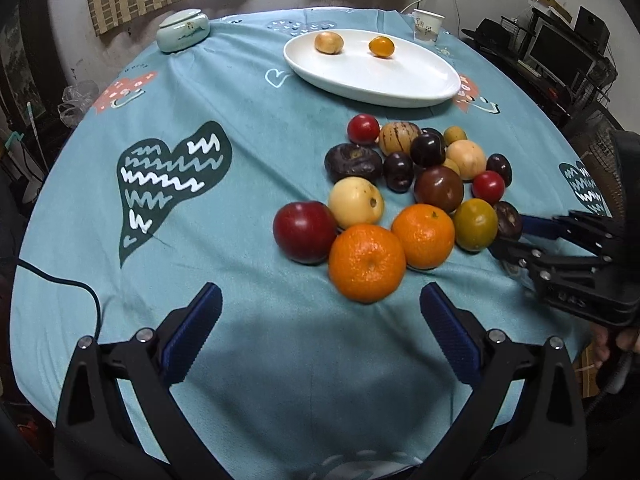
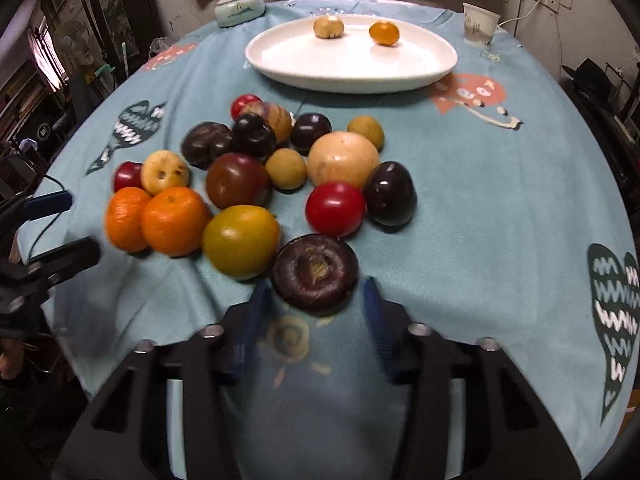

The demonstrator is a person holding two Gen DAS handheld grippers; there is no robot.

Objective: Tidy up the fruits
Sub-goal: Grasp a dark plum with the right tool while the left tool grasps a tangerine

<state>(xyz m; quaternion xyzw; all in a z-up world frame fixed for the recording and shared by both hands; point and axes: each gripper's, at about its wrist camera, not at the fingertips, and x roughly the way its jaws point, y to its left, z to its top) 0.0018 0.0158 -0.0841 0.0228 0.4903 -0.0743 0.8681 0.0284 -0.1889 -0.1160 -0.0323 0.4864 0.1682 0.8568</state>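
Observation:
A pile of several fruits lies on the teal tablecloth (image 1: 240,208): two oranges (image 1: 366,262), a red plum (image 1: 305,232), red tomatoes, dark plums and yellow ones. Behind it a white oval plate (image 1: 372,80) holds a tan fruit (image 1: 329,43) and a small orange one (image 1: 381,47). My left gripper (image 1: 320,308) stands open just short of the nearest orange, nothing between its fingers. My right gripper (image 2: 314,300) is shut on a dark purple fruit (image 2: 316,274) at the pile's near right edge, its pads against both sides. In the left wrist view the right gripper (image 1: 508,234) reaches in from the right.
A pale green lidded jar (image 1: 183,30) sits at the far left of the table, a paper cup (image 1: 427,25) at the far right behind the plate. A black cable (image 1: 60,280) crosses the left table edge. Furniture and a monitor crowd the room's right side.

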